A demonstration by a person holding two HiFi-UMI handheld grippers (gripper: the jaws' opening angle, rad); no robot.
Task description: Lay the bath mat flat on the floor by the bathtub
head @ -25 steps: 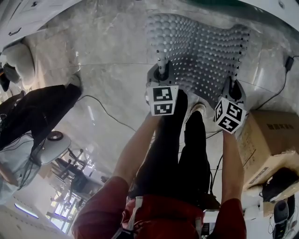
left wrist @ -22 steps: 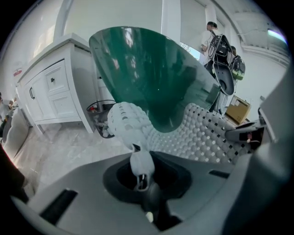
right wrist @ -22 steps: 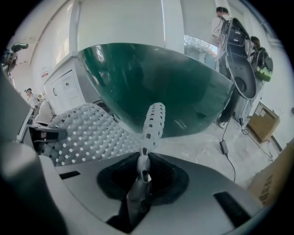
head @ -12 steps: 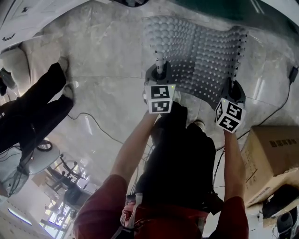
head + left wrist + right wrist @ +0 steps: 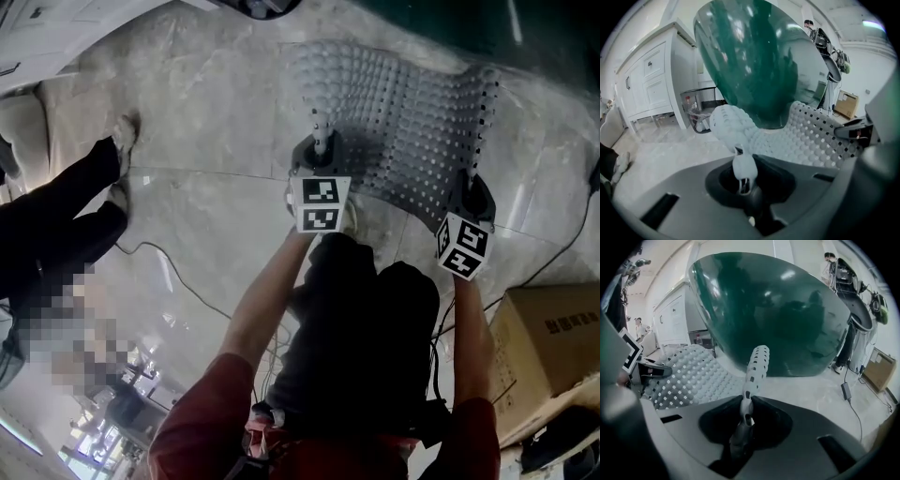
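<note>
The pale grey, bumpy, perforated bath mat [image 5: 403, 117] hangs spread between my two grippers, its far edge near the dark green bathtub [image 5: 450, 19] and sagging toward the marble floor. My left gripper [image 5: 322, 141] is shut on the mat's near left corner [image 5: 743, 166]. Its near right corner [image 5: 747, 411] is pinched by my right gripper [image 5: 472, 183], shut on it. In the left gripper view the mat [image 5: 806, 140] stretches right, below the tub's green side [image 5: 759, 61]. The right gripper view shows the mat's edge [image 5: 757, 364] rising in front of the tub [image 5: 773, 310].
A bystander's dark legs and light shoes [image 5: 117, 150] stand at the left on the marble floor [image 5: 206, 112]. Cables [image 5: 187, 281] trail across it. A cardboard box [image 5: 548, 342] sits at the right. White cabinets [image 5: 651, 79] stand left of the tub.
Both grippers have come down with the mat, which now sags lower and closer to the floor. The bystander at the left has shifted their legs.
</note>
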